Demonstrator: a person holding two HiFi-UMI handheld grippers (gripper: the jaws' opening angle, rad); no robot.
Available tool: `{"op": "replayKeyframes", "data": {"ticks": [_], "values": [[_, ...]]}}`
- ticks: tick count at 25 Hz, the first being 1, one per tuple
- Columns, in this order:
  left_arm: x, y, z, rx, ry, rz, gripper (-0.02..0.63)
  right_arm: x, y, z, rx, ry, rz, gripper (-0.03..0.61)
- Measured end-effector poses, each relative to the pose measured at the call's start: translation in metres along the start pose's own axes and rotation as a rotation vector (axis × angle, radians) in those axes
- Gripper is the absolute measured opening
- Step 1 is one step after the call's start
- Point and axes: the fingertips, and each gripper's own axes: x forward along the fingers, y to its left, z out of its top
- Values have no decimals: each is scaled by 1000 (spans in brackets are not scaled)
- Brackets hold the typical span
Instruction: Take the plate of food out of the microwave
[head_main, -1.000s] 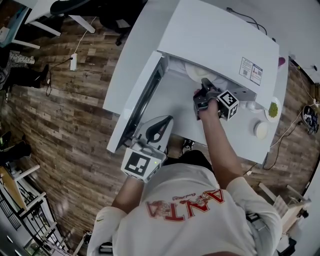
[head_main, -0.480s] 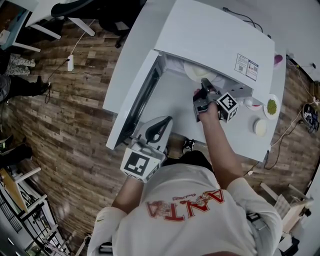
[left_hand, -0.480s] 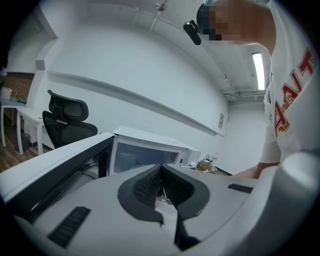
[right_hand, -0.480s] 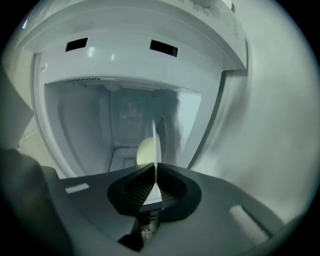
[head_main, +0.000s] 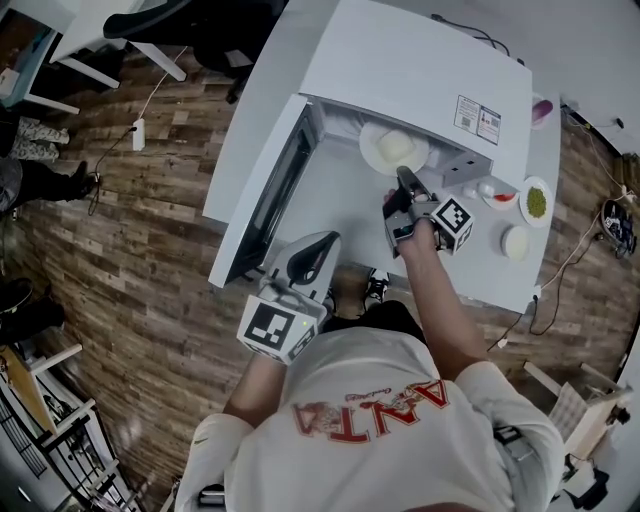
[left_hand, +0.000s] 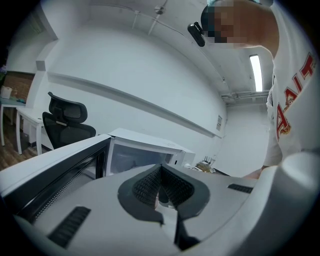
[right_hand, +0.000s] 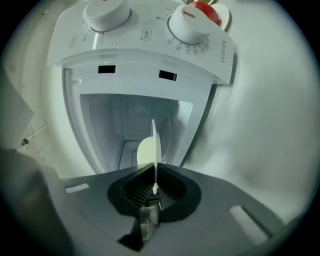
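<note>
On a white table above a wood-plank floor, a white microwave stands with its door swung wide to the left of the open cavity. A person in a white T-shirt leans over the table in front of the microwave, a gripper in each hand. At the mouth of the microwave, just clear of its top edge in the head view, is a white plate carrying a pale mound of food. The right gripper pinches the plate's near rim — in the right gripper view the rim runs edge-on between the dark pads. The left gripper hangs near the free end of the microwave's door, its jaws pressed together on nothing. To the right of the microwave sit three small dishes — one green, one red, one white.
</note>
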Motion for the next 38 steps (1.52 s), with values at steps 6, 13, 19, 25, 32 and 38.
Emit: {"op": "replayKeyframes", "data": {"ticks": [6,13,19,25,32,38], "values": [[-6,-19,2,17,-11,-26,9,-39,0,-14,1,38,7,17],[-5,-41,3,38,-9,-70,9,-89,-17,-24,-31,97,10,17],[0,-59,7,58,-4,-116,9,-128,-43,-20,-60,118,-19,17],[15,-78,-1,65,23,-158,9,-158,-69,-7,-24,87,-39,17],[34,-103,-5,82,40,-233,9,-189,-95,16,8,13,-71,17],[43,-118,-10,88,59,-267,9,-205,-112,34,21,-38,-95,17]]}}
